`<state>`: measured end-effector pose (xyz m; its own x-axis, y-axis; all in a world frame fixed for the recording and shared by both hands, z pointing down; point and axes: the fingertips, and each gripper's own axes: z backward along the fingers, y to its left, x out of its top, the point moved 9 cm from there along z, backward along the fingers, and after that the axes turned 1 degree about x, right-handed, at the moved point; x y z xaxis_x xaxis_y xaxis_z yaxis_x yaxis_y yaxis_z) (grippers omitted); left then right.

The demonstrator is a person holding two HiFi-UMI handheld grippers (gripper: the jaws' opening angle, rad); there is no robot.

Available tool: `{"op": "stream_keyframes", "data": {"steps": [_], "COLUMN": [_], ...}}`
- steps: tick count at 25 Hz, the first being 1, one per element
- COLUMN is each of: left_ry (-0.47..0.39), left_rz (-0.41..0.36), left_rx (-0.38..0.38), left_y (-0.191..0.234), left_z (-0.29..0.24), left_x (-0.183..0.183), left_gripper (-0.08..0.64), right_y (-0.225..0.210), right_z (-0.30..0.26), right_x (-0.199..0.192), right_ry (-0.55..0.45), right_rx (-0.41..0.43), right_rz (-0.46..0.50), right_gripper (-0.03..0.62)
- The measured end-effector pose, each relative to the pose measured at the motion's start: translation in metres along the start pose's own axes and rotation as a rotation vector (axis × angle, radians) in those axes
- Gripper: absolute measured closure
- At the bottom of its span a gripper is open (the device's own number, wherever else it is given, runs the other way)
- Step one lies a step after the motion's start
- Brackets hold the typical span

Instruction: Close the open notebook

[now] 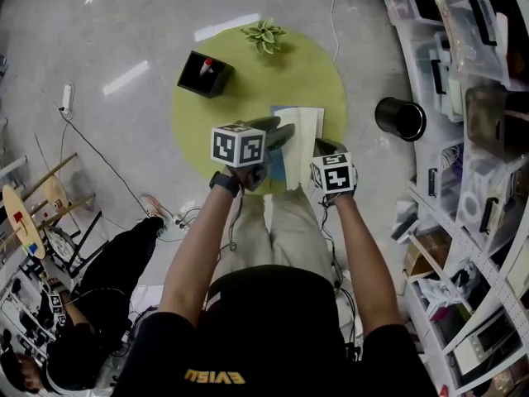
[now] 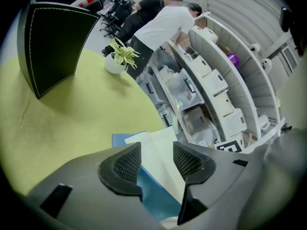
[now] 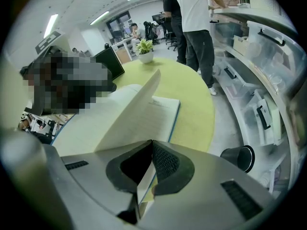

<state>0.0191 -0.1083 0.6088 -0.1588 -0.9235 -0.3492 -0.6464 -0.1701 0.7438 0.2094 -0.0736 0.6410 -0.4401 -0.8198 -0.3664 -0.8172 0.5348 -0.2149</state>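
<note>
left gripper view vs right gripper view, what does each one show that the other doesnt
Only the left gripper view: the left gripper, jaws apart above the notebook. Only the right gripper view: the right gripper shut on the notebook's lifted pages, and a black bin on the floor. Both: the notebook, the green table, the potted plant and the black holder.

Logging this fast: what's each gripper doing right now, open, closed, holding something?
Left gripper: open, jaws apart over the notebook, gripping nothing.
Right gripper: shut on the notebook's lifted pages.
</note>
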Motion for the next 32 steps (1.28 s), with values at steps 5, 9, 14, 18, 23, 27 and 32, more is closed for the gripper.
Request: {"op": "stream_keyframes", "data": {"steps": [5, 9, 14, 18, 23, 27, 32], "left_ry": [0.012, 0.011, 0.002, 0.043, 0.049, -0.050, -0.150], "left_rz": [-0.019, -0.052, -0.092, -0.165, -0.197, -0.155, -0.175], "left_rx": [-0.008, -0.045, -0.138, -0.180, -0.204, -0.241, -0.199], "left_y": [-0.006, -0.017, -0.042, -0.061, -0.075, -0.086, -0.097], "left_z": [-0.005, -0.005, -0.002, 0.005, 0.036, 0.084, 0.142], "left_x": [0.002, 0.006, 0.010, 0.007, -0.009, -0.018, -0.013], "left_gripper": [0.342, 0.351, 0.351, 0.344, 0.344, 0.350, 0.367], "right_y": [-0.001, -0.002, -0.005, -0.010, -0.008, -0.008, 0.001], "right_z": [0.000, -0.001, 0.002, 0.010, 0.032, 0.054, 0.086], "right_x": [-0.001, 0.002, -0.003, -0.005, -0.007, -0.013, -0.010], "right_ry": [-0.003, -0.002, -0.019, -0.050, -0.086, -0.100, -0.134], "right_rx": [0.005, 0.010, 0.038, 0.039, 0.027, 0.021, 0.009], "right_rz": [-0.002, 0.009, -0.041, -0.114, -0.116, -0.137, -0.138], "right_gripper": [0.591, 0.591, 0.592, 0.592, 0.592, 0.592, 0.592]}}
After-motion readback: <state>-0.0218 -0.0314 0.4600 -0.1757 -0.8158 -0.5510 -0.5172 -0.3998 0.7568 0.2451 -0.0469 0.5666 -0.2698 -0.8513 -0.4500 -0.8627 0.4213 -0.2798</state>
